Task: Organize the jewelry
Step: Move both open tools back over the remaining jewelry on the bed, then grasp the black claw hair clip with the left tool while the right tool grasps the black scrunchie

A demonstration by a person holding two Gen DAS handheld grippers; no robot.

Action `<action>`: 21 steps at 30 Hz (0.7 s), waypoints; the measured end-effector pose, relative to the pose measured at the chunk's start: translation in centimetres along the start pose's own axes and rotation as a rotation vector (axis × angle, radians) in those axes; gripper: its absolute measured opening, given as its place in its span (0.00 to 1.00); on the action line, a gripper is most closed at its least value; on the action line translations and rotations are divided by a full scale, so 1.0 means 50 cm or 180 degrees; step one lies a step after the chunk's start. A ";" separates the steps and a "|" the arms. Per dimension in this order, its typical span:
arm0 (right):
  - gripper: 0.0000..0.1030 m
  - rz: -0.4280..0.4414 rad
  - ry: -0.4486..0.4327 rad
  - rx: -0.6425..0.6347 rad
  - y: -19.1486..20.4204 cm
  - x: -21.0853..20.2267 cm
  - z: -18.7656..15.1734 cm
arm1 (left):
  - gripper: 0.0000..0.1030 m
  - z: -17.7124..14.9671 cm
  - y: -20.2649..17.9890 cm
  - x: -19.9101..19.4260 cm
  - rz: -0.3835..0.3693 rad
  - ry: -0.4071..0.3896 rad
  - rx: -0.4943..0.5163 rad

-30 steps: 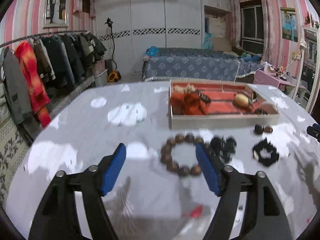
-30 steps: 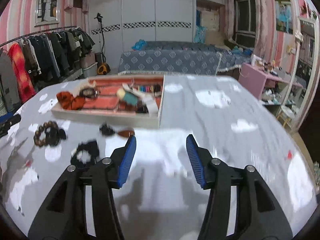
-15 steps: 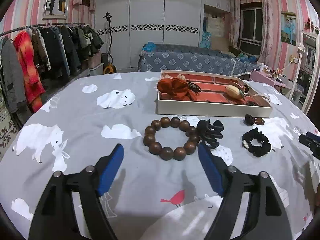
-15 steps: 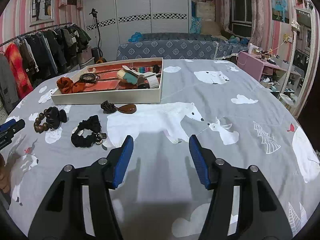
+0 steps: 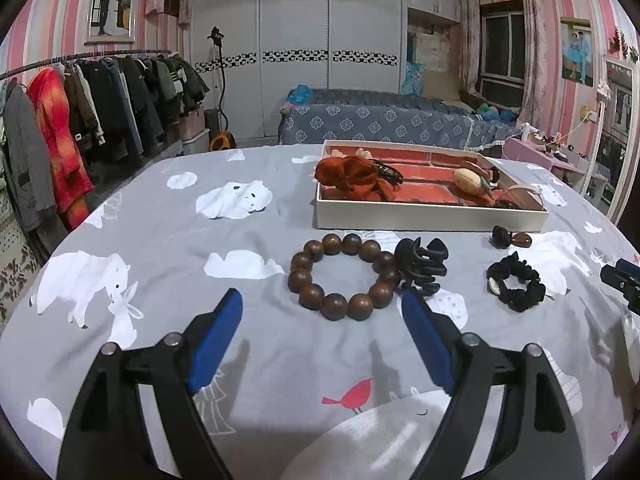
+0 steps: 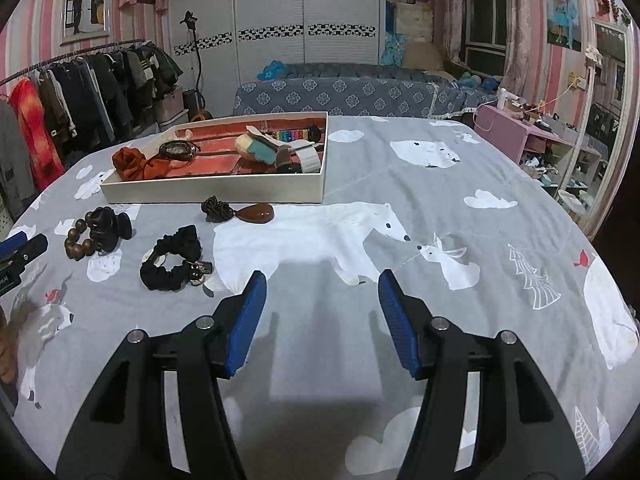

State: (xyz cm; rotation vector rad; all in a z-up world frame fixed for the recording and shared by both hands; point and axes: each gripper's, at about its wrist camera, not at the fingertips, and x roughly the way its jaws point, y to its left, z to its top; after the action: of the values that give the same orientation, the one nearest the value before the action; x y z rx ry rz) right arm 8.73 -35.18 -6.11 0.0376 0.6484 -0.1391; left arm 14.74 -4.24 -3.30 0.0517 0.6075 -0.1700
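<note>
A brown wooden bead bracelet [image 5: 345,277] lies on the grey printed cloth, just ahead of my open, empty left gripper [image 5: 322,312]. A black claw clip [image 5: 423,266] touches its right side. A black scrunchie [image 5: 516,287] and a brown teardrop pendant [image 5: 512,238] lie further right. The white tray with red lining [image 5: 432,218] stands behind them and holds an orange scrunchie [image 5: 352,176] and other pieces. My right gripper [image 6: 322,296] is open and empty over bare cloth, right of the scrunchie [image 6: 173,259] and pendant [image 6: 254,213].
A clothes rack [image 5: 80,120] stands off the table's left edge. A bed [image 5: 384,124] lies behind the table and a pink side table [image 6: 520,132] stands to the right. The table's right half [image 6: 480,240] carries only the printed cloth.
Both views have steadied after blur. The left gripper has settled a little nearer the bead bracelet. The right gripper has stayed open over the same bare cloth.
</note>
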 end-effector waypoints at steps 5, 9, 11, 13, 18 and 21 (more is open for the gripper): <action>0.58 -0.0026 -0.0009 -0.0030 0.002 -0.004 0.001 | 0.78 -0.001 -0.007 -0.002 0.0026 -0.0020 0.0064; 0.58 0.0045 0.0020 0.0011 0.008 0.004 0.009 | 0.78 0.009 -0.028 0.007 -0.0060 0.0041 0.0145; 0.58 0.0091 0.0022 0.0024 0.013 0.006 0.014 | 0.78 0.021 -0.047 0.010 -0.0151 0.0034 0.0165; 0.58 0.0121 0.0007 -0.0018 0.031 0.011 0.025 | 0.78 0.032 -0.072 0.013 -0.0184 -0.0004 0.0246; 0.58 0.0242 0.0072 -0.0131 0.079 0.037 0.052 | 0.78 0.041 -0.110 0.057 -0.0224 0.0153 0.0346; 0.57 0.0316 0.0157 -0.0166 0.098 0.060 0.061 | 0.78 0.047 -0.114 0.077 -0.0219 0.0213 0.0318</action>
State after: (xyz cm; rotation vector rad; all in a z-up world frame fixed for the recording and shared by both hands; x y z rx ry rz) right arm 13.60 -30.94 -5.50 0.0229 0.6976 -0.0256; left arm 18.20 -10.64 -3.58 0.1335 0.6676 -0.2660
